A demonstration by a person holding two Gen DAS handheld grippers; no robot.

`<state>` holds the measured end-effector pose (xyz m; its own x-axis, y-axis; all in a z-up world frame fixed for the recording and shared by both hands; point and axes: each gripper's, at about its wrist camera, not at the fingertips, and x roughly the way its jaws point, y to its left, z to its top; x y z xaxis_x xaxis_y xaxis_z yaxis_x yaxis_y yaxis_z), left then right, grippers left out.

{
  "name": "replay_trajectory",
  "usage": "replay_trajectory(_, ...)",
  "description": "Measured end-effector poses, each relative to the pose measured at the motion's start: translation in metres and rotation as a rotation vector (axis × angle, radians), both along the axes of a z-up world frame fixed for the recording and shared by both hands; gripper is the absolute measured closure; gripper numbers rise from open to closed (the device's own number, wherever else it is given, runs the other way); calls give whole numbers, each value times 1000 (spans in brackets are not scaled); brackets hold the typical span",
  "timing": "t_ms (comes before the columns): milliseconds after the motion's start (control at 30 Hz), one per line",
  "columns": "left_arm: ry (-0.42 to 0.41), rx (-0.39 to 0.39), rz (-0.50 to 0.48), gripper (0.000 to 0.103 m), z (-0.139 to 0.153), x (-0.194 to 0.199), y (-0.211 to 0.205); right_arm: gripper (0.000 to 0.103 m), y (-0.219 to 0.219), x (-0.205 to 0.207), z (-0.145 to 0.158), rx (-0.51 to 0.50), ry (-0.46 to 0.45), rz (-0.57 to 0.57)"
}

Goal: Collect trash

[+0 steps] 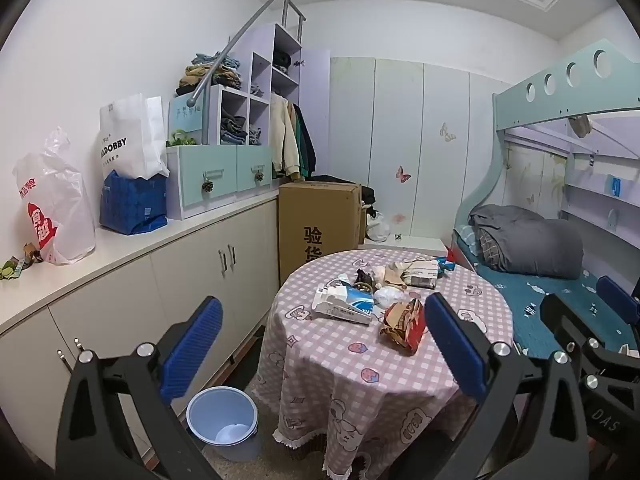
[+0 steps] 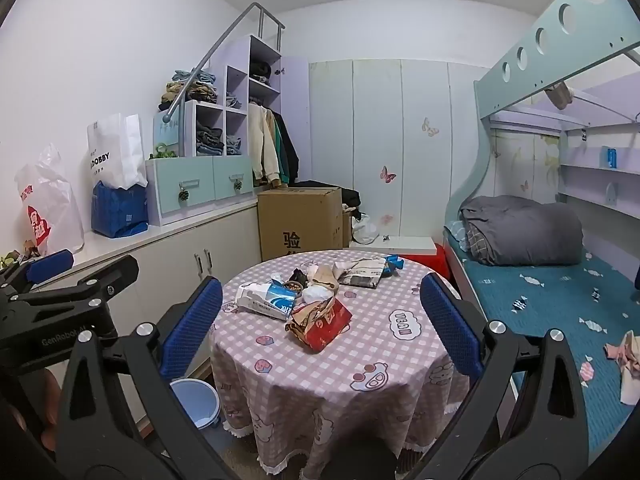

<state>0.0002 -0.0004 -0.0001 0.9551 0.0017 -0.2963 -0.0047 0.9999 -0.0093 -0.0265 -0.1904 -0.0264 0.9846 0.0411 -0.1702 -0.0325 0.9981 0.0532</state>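
Tongs (image 1: 324, 344) (image 2: 320, 328) both spread wide, empty, short of table (image 1: 400, 380) edge; bin (image 1: 222, 420) beside it.

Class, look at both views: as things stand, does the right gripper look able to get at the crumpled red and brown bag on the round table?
Probably yes. The right gripper is open and empty, and the red and brown bag lies at the near edge of the trash pile, with only bare tablecloth in front of it. It still looks short of the bag.

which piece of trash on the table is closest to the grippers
The crumpled red and brown paper bag, at the near edge of the pile on the table. The blue and white packet and the rest lie farther back.
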Motion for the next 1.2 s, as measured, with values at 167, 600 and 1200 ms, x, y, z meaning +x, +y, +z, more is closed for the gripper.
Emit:
replay_trajectory(167, -2, 0, -7, 4, 0, 0, -1, 6, 0, -1, 0, -3, -9, 2)
replay_trajectory(600, -9, 3, -14, 4, 4, -5, -2, 6, 0, 0, 1, -1, -4, 3)
replay_trajectory(1200, -9, 2, -14, 4, 4, -5, -2, 6, 3, 2, -4, -1, 0, 5)
